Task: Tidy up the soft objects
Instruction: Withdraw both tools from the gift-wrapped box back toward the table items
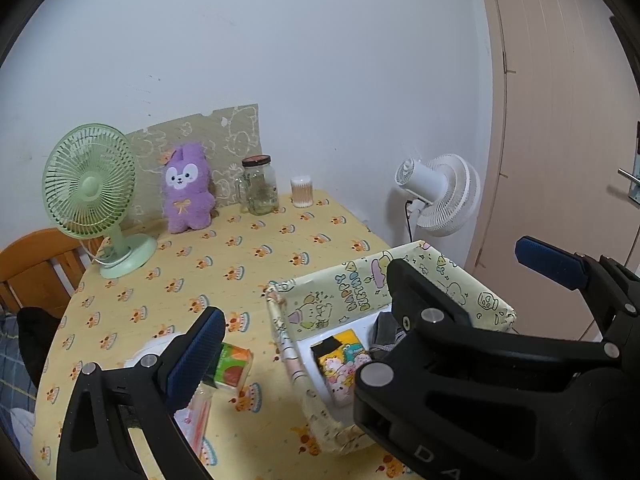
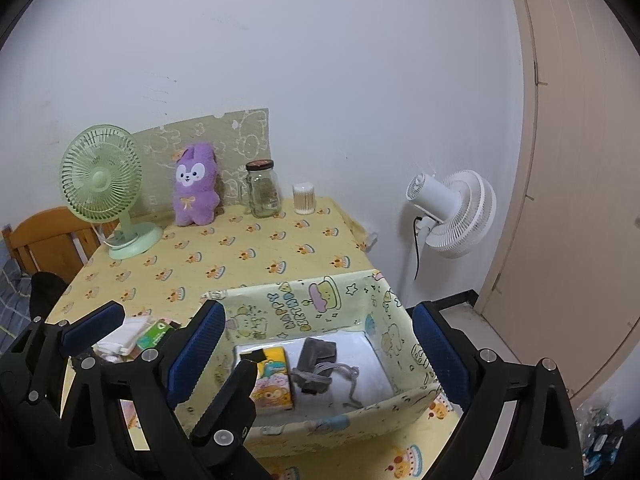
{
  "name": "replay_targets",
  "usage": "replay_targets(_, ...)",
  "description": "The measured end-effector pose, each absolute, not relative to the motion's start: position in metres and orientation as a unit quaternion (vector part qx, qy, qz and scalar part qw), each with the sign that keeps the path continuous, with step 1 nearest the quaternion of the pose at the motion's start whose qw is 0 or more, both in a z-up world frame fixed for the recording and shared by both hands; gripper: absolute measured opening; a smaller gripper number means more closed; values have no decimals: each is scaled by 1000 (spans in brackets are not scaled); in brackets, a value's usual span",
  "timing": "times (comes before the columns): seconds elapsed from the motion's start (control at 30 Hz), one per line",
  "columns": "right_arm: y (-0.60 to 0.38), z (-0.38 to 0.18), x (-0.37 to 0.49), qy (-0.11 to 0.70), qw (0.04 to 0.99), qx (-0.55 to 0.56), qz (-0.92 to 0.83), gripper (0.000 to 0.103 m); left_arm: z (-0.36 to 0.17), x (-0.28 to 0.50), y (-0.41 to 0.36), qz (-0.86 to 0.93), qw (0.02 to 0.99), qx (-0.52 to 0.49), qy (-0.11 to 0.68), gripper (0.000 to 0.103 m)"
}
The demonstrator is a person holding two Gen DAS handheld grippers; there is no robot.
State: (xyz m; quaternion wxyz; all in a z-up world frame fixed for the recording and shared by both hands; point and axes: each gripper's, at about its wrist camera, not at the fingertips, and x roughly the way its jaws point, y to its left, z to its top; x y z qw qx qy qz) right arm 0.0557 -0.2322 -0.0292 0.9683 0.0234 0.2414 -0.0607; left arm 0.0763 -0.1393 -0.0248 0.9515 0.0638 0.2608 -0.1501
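Observation:
A yellow-green fabric storage box [image 2: 320,308] with cartoon print stands on the table's near right; it also shows in the left wrist view [image 1: 360,284]. Inside lie a colourful tissue pack [image 2: 274,380] and grey folded cloth [image 2: 318,360]. My right gripper [image 2: 320,356] is open and empty, its fingers straddling the box from above. My left gripper [image 1: 368,312] is open and empty, left of the box; in the right wrist view it [image 2: 160,344] sits over loose items. A green tissue pack [image 1: 232,368] and white soft packs [image 2: 120,338] lie left of the box. A purple plush rabbit [image 1: 187,192] stands at the back.
A green desk fan [image 1: 92,196], a glass jar [image 1: 260,188] and a cotton swab tub [image 1: 302,192] stand along the back of the yellow tablecloth [image 1: 240,252]. A white fan [image 2: 452,212] is beyond the table's right edge. A wooden chair [image 1: 36,268] is at left.

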Motion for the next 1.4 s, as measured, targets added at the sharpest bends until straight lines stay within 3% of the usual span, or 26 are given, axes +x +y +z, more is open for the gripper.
replay_targets(1.4,-121,-45,41,234,972,4,11,97,-44,44,-35,-68,963,48,256,100)
